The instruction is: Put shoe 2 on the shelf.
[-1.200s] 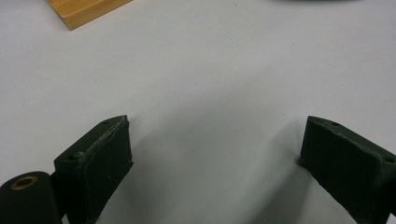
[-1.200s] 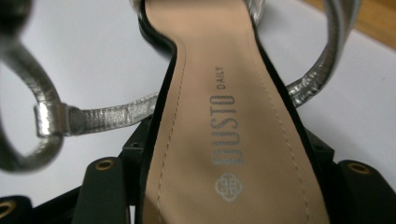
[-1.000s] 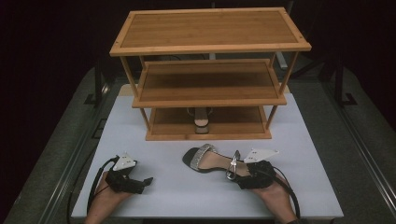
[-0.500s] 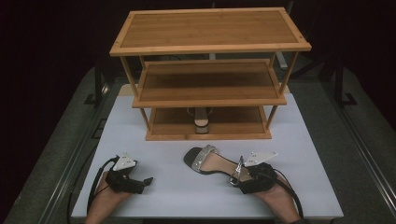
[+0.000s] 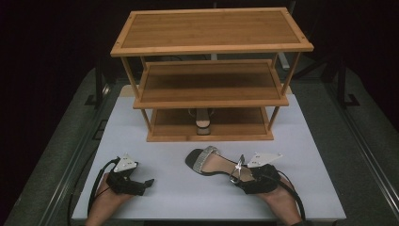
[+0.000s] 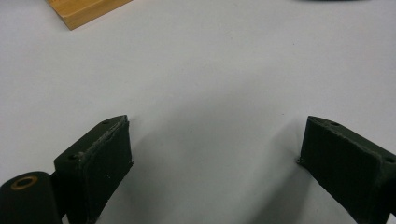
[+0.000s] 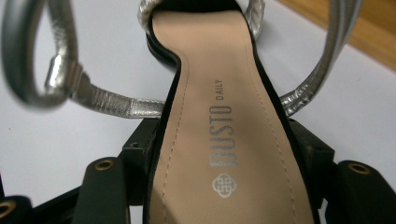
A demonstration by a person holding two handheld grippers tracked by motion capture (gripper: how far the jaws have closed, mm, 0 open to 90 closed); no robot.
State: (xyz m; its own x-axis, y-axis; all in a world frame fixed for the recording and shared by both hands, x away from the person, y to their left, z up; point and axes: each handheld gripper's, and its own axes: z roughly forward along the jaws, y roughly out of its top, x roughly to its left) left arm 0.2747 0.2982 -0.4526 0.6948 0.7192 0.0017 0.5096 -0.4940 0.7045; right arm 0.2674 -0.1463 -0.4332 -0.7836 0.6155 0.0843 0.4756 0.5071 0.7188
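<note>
A black sandal (image 5: 211, 162) with silver straps and a tan insole (image 7: 215, 116) lies on the white table top (image 5: 169, 202), toe pointing toward the rack. My right gripper (image 5: 240, 178) sits at its heel end. Its jaws have just been closing and now press on both edges of the sole (image 7: 224, 149). The silver ankle strap (image 7: 56, 79) loops up on one side. My left gripper (image 5: 147, 183) rests on the table at the front left, jaws wide apart over bare surface (image 6: 212, 140).
A three-tier bamboo shoe rack (image 5: 211, 47) stands at the back of the table. A second sandal (image 5: 203, 121) sits heel-out on its bottom shelf. A corner of the rack's base (image 6: 84, 11) shows in the left gripper view. Dark floor and rails flank the table.
Both hands keep their places. The sandal's heel end and ankle strap have shifted slightly at the right gripper.
</note>
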